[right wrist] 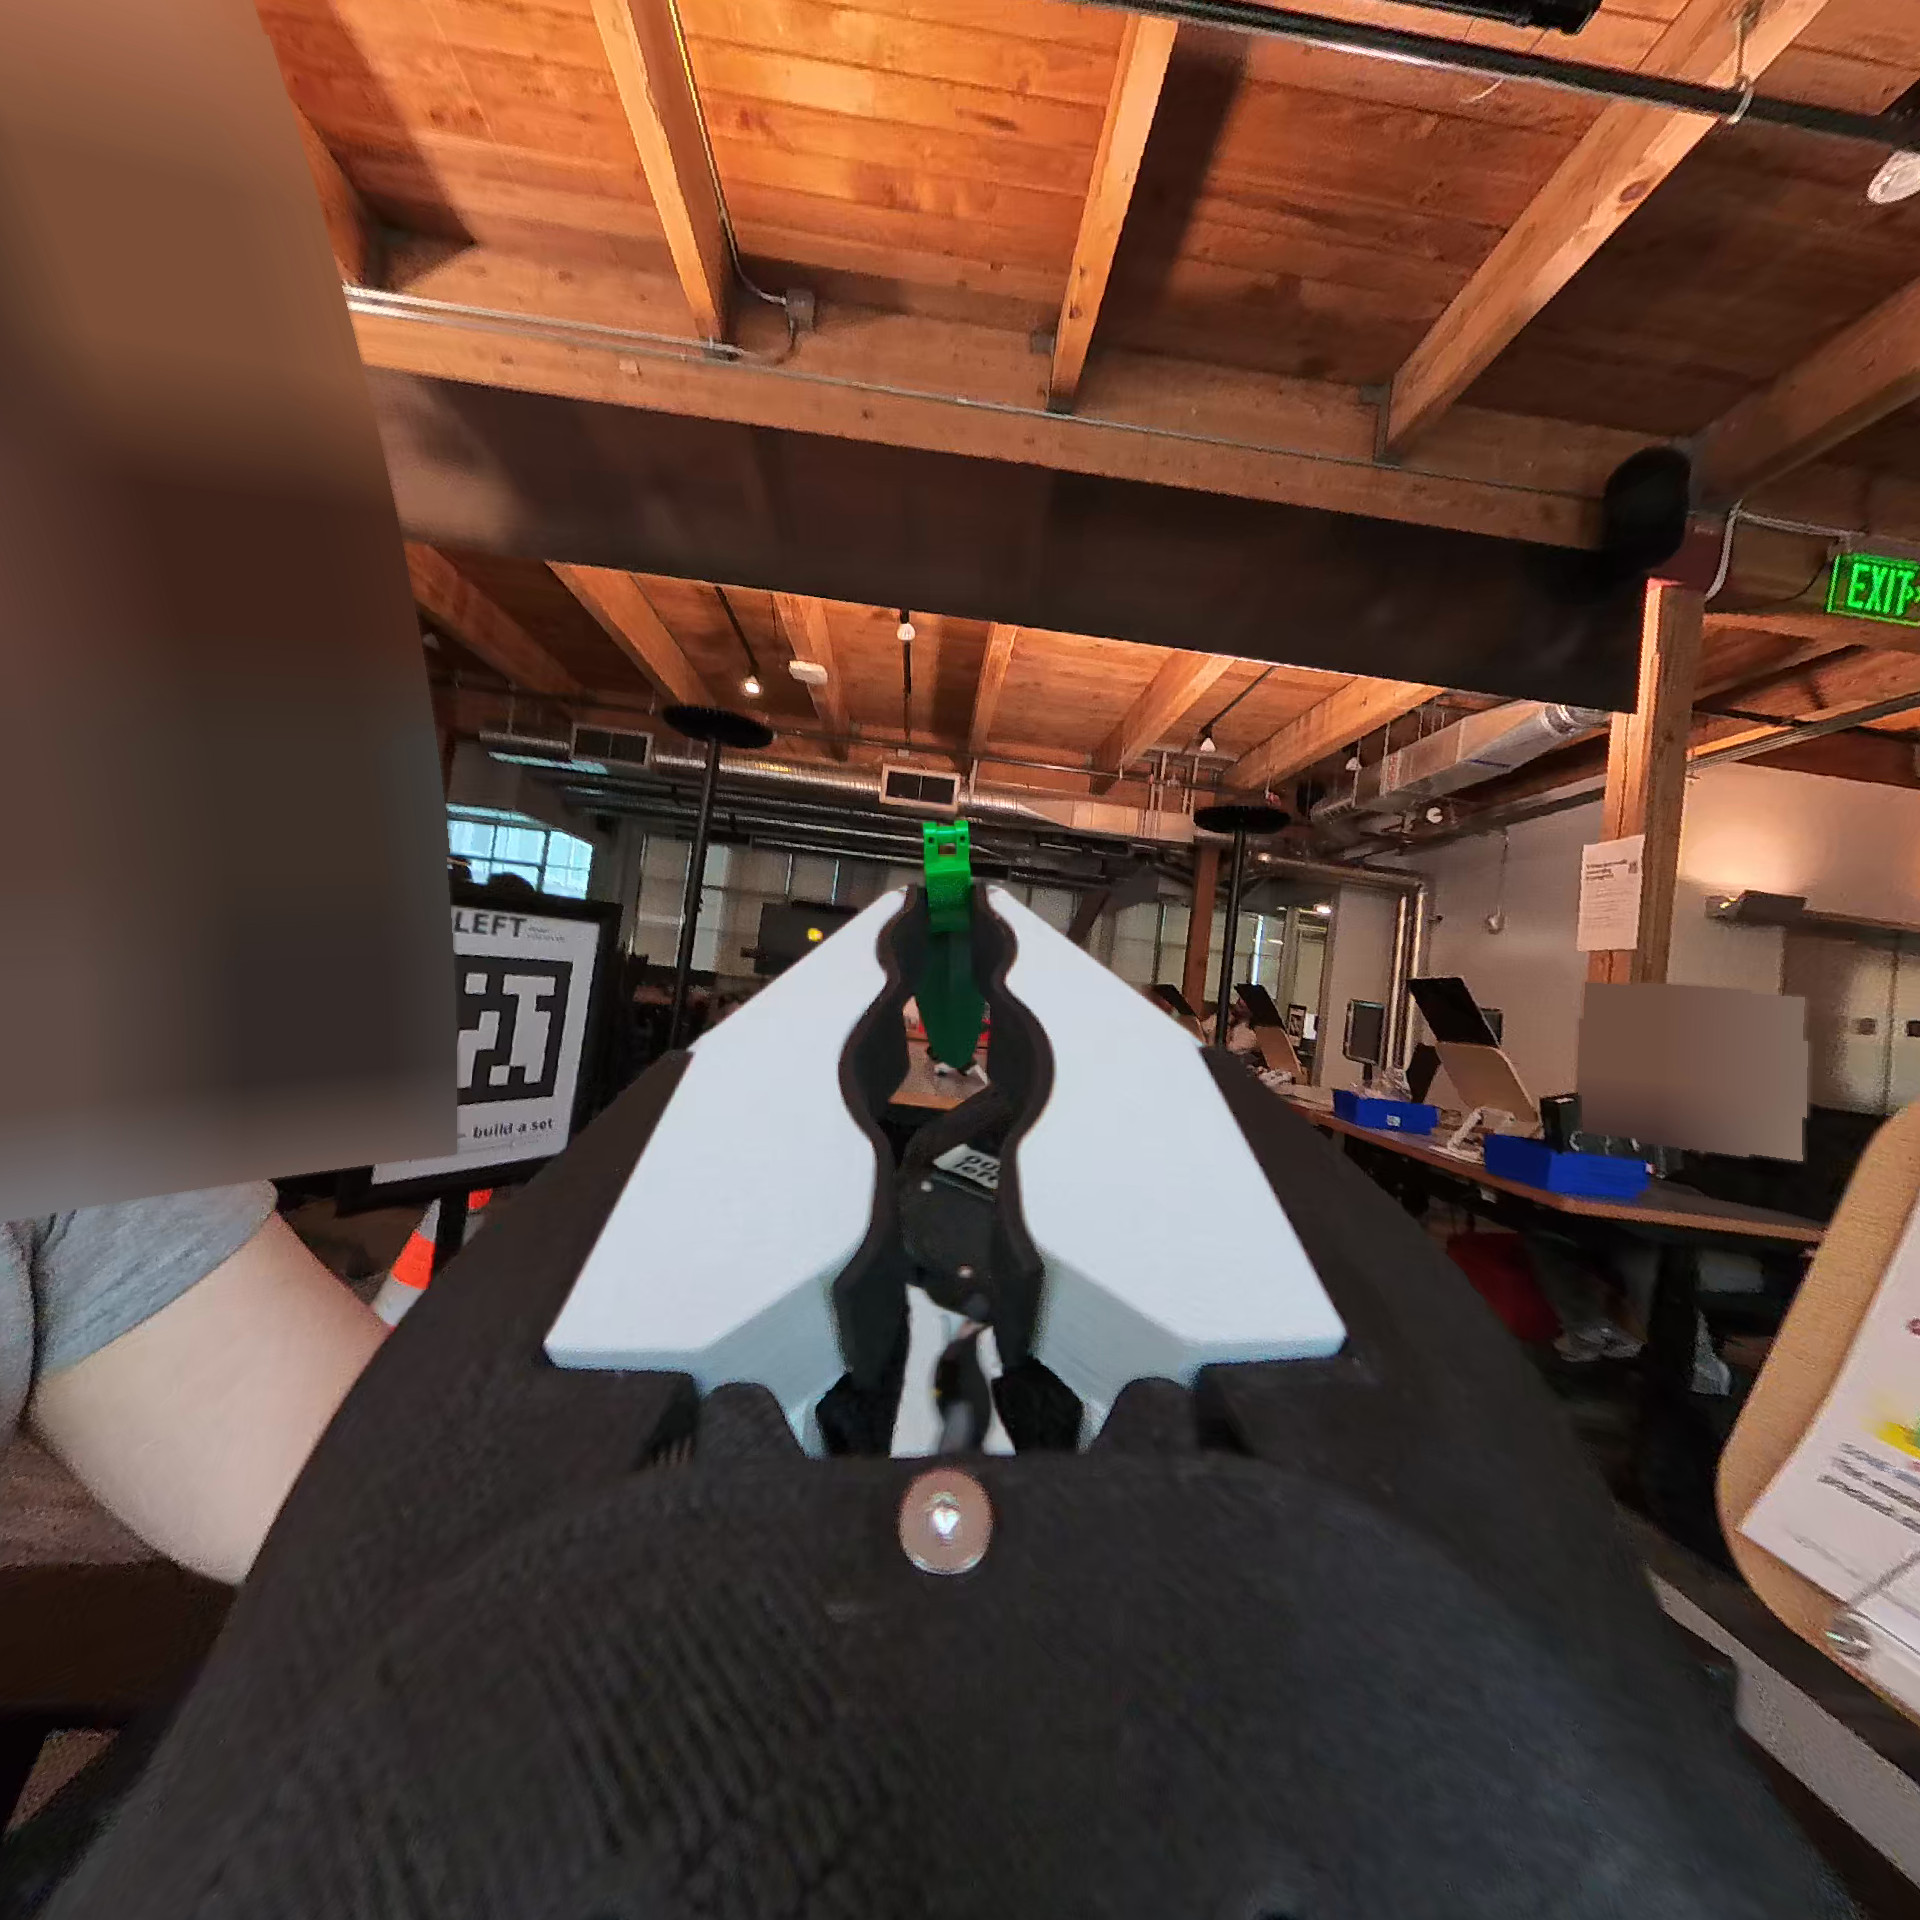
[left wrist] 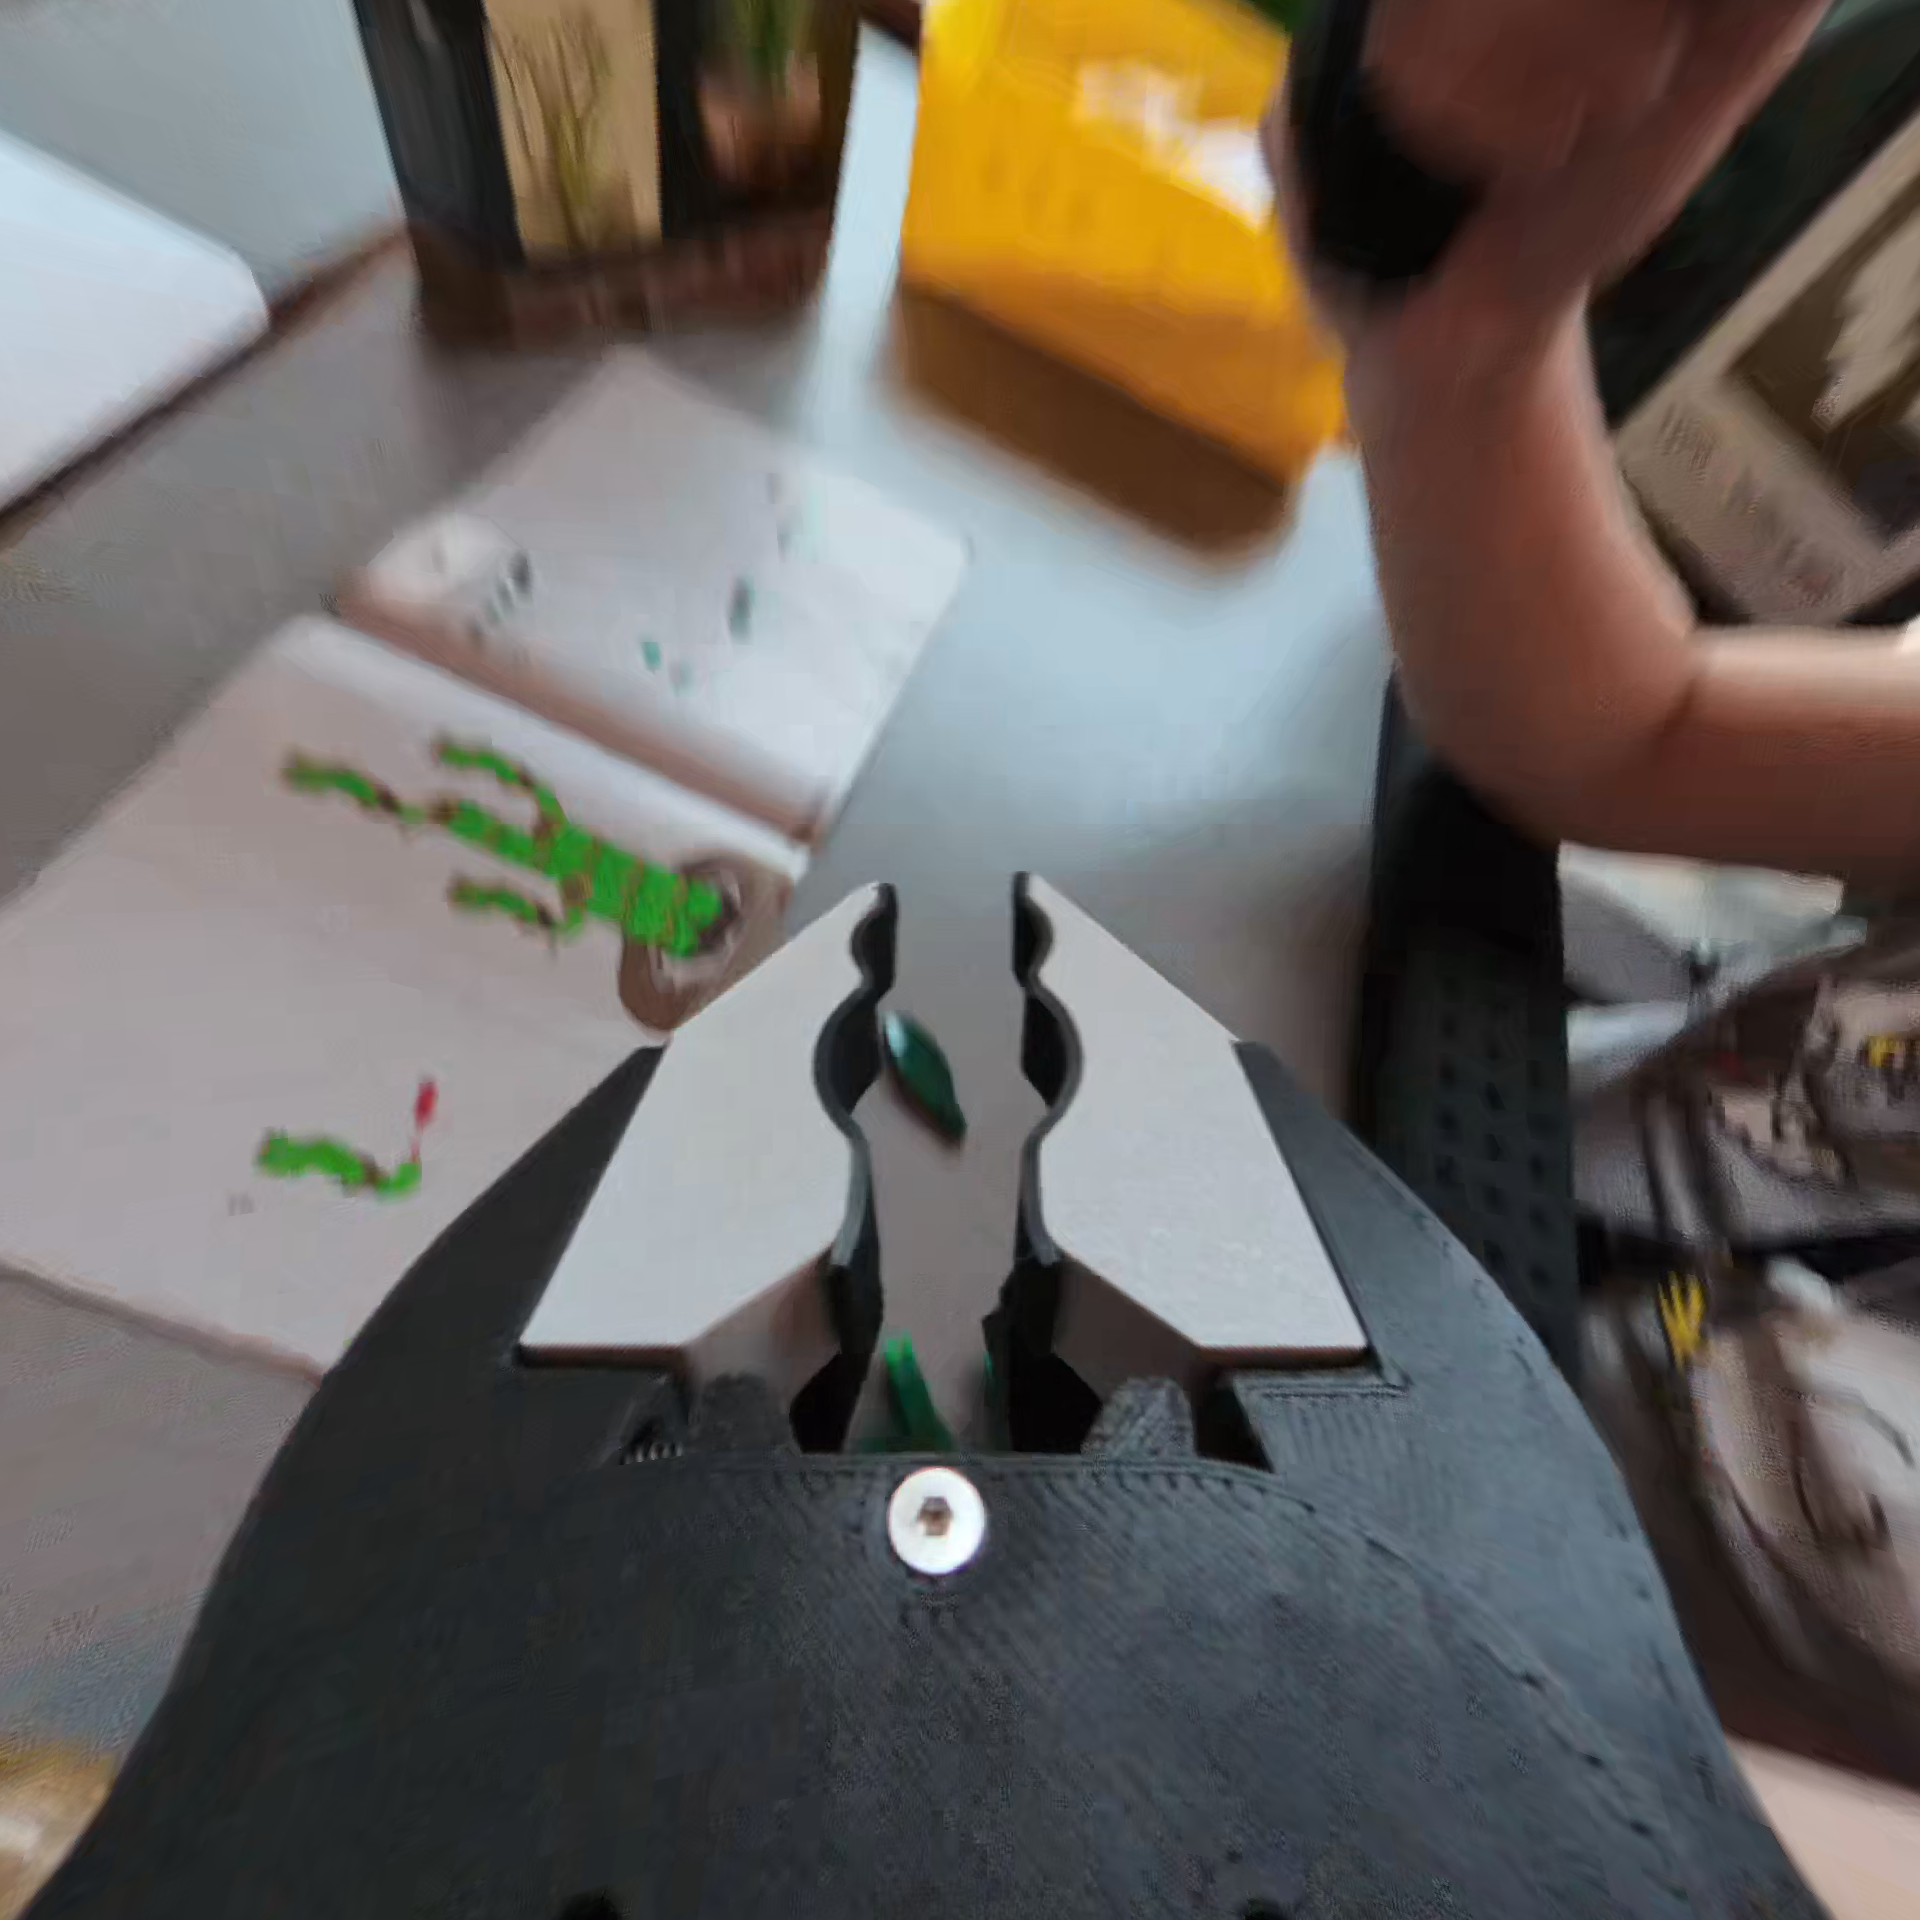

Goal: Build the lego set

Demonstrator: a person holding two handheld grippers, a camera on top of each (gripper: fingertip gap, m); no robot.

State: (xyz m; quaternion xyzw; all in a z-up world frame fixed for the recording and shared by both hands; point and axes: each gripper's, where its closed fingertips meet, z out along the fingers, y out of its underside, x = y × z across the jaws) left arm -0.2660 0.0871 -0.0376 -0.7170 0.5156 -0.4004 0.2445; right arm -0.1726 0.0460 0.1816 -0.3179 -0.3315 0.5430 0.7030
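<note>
Left gripper [left wrist: 954, 899] points down at the surface [left wrist: 1091, 727], jaws apart with a clear gap and nothing clamped. A small dark green leaf-shaped piece [left wrist: 923, 1075] shows through the gap between the fingers; can't tell whether it lies on the surface or touches a finger. More green shows deep at the finger roots, too blurred to identify.

Left of the gripper, an open instruction booklet [left wrist: 312, 987] lies flat, showing printed green plant-like build steps. A yellow box [left wrist: 1101, 229] sits at the far side of the surface, with a dark framed stand [left wrist: 613, 156] to its left. The whole left wrist view is motion-blurred. A person's forearm [left wrist: 1538, 582] crosses the upper right, its hand gripping something black.

Right gripper [right wrist: 948, 894] is tilted up towards the wooden beam ceiling [right wrist: 935, 208], well off the surface. Its jaws are nearly together, clamped on a lego piece [right wrist: 948, 935]: a bright green clip end sticks out past the fingertips, and a darker green leaf-like blade runs back down between the fingers.

Behind it, on the left, stands a sign with a black-and-white marker [right wrist: 516, 1029]. A long desk with blue bins [right wrist: 1564, 1158] and laptops sits on the right. A sleeve and upper arm [right wrist: 187, 1382] fill the lower left.
</note>
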